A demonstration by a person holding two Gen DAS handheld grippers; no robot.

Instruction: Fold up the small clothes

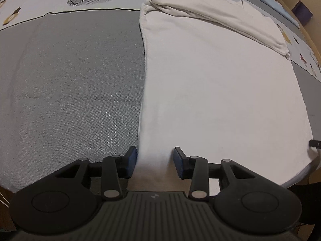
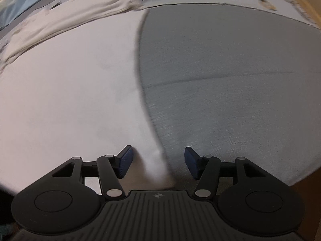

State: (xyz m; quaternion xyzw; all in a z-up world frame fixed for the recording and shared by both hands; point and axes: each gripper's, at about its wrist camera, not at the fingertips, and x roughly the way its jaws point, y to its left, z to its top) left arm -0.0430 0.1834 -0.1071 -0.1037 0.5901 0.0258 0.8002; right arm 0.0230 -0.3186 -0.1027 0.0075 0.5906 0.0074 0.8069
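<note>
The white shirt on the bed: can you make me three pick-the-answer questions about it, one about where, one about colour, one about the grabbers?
1. Where is the left gripper?
A. at the white shirt's left near corner
B. on the deer print
C. over the folded sleeve

2. What colour is the cover under the shirt here?
A. red
B. grey
C. green

3. How do the right gripper's jaws stand?
A. shut tight on the sleeve
B. open, shirt corner between them
C. holding a sock

Answers: 1 A, the shirt's edge runs between its pads. 2 B, grey weave lies beside the shirt. 3 B, gaps show beside the cloth.
</note>
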